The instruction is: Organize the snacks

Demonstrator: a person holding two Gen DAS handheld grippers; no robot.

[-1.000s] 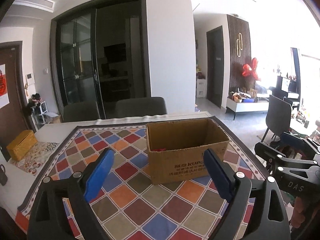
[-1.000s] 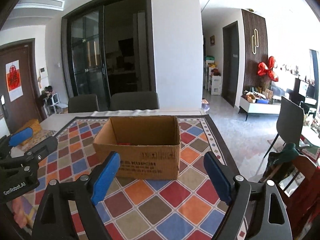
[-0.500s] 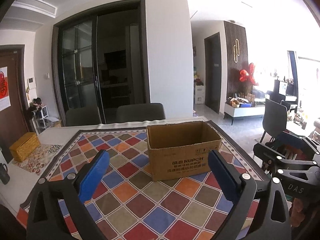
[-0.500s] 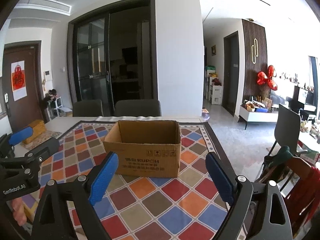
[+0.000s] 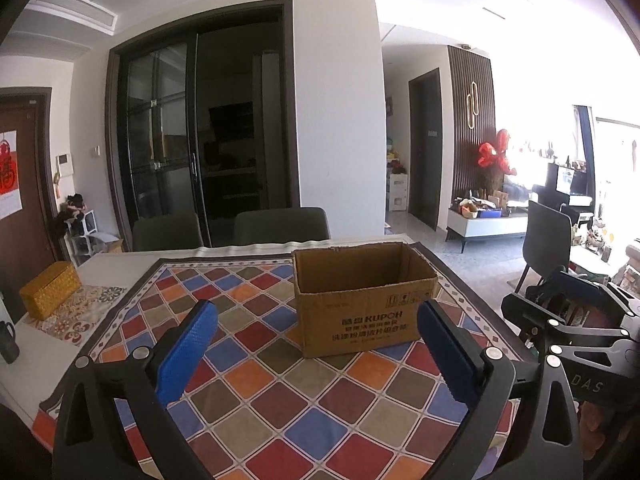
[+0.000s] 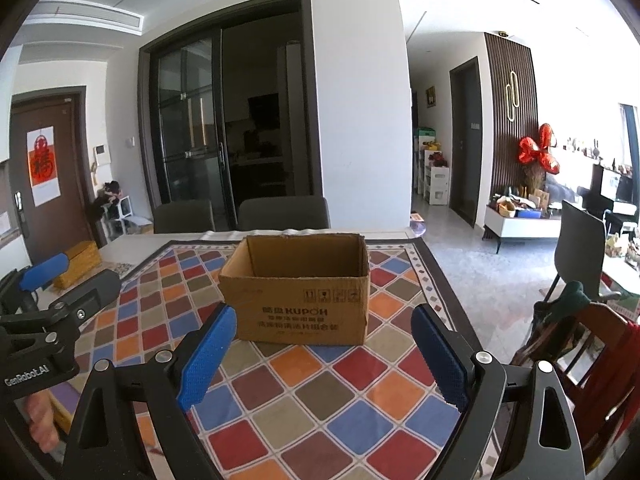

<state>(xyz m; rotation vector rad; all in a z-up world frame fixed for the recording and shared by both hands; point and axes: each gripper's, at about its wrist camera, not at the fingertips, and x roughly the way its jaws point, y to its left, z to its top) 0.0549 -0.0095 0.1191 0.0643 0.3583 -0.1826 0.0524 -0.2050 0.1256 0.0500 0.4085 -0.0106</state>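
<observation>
A cardboard box is positioned on a checked tablecloth that covers the table. The box stands upright with its top open; its interior is not visible from either view, so its contents cannot be determined. Printed lettering is carried on the near wall.

In the left wrist view, the box is located at 12 to 1 o'clock from the left gripper, ahead of the fingertips and apart from them. The jaws are spread wide and have just been opening; nothing is held between the blue pads, and only tablecloth is seen in the gap. The right gripper is seen at 3 o'clock, beside the table edge.

In the right wrist view, the box is located at 12 o'clock from the right gripper, centred ahead of the gap and clear of both pads. The jaws are released and empty. The left gripper is seen at 9 o'clock, and a hand is partly visible beneath it at 8 o'clock.

A yellow woven box is placed on a patterned mat at 10 o'clock, well apart from the cardboard box. A dark mug stands at 9 o'clock near the table edge. Two dark chairs are set at the far side of the table.
</observation>
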